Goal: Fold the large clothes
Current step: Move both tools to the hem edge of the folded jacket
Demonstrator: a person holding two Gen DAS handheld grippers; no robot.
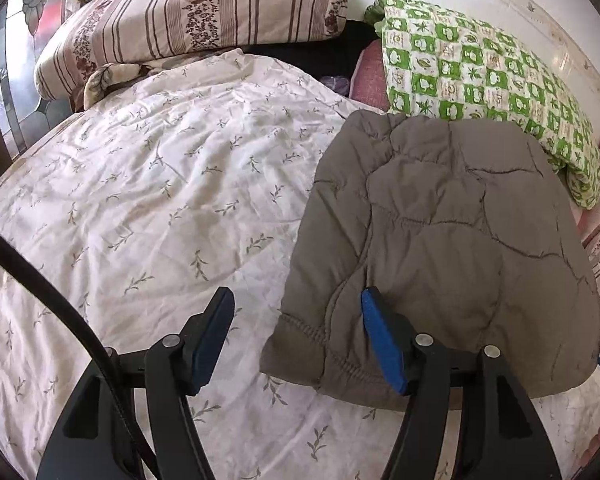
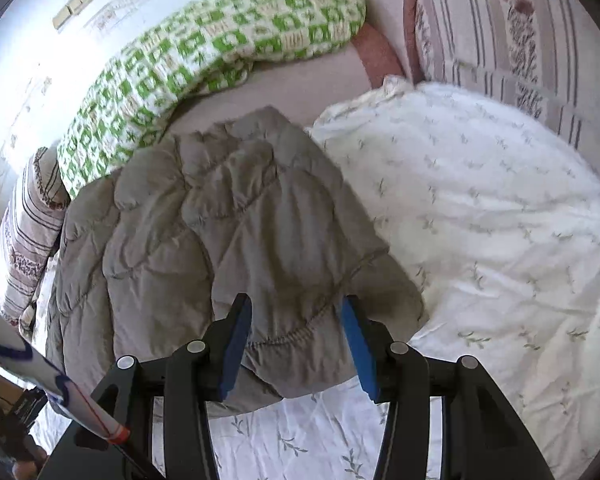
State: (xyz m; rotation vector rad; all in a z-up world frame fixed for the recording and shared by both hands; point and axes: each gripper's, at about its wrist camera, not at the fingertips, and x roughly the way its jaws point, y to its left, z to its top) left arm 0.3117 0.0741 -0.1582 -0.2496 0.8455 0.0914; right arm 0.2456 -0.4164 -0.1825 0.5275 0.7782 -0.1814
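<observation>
A grey-brown quilted jacket [image 1: 452, 248] lies on a white leaf-print duvet [image 1: 160, 200], already doubled into a compact padded bundle. The fold looks close to finished, so the step in hand seems to be the last tidying or a release.

The left gripper [image 1: 296, 340] is spread wide with nothing between its blue pads; one pad sits beside the jacket's stitched hem, the other over bare duvet. The right gripper [image 2: 296, 344] is also parted, straddling a hemmed corner of the jacket [image 2: 228, 232] without visibly pinching it. The right wrist view is motion-blurred, so whether the pads touch the cloth is unclear.

If another fold is intended, the next move calls for both tools to close on the hem nearest them and carry it over the bundle; puffy filling will likely spring back unless pressed flat.

Beyond the jacket lies a green-and-white checked blanket [image 1: 480, 80] against a pale wall, and a striped floral pillow [image 1: 196, 16] rests past the duvet.
</observation>
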